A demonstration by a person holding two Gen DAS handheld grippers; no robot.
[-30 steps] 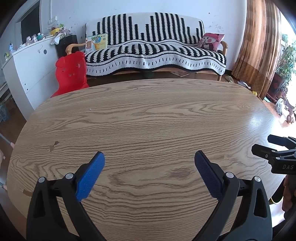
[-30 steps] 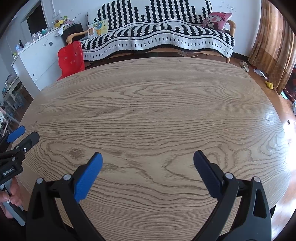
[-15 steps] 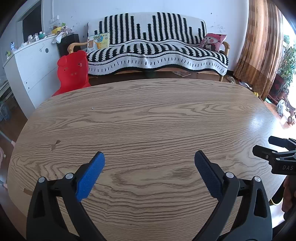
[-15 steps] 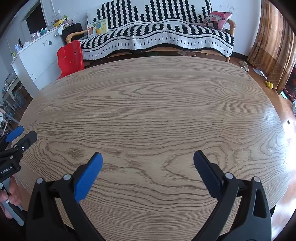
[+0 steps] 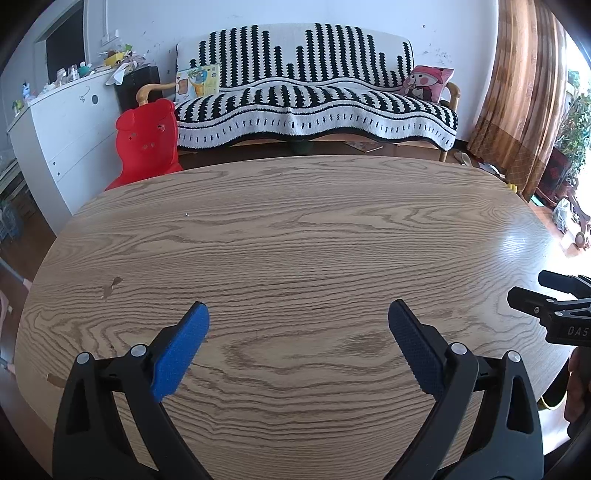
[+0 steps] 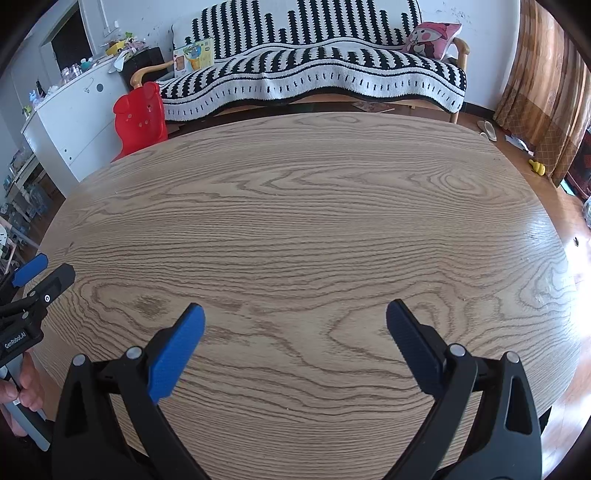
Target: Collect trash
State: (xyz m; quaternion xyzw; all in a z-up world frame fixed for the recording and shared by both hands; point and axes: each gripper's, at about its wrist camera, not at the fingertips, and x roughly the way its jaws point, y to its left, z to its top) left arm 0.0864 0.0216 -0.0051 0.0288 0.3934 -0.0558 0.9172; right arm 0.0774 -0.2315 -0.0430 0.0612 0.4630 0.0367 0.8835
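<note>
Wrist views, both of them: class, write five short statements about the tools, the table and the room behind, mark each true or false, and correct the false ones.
1. The left tool is open, with nothing between its blue pads. True.
2. The right tool is shut on a piece of trash. False: it is open and holds nothing.
3. A red plastic chair stands past the far left edge of the wooden table. True.
4. The sofa behind the table has a plain green cover. False: its cover is black-and-white striped.
5. A pink cushion lies at the right end of the sofa. True.
</note>
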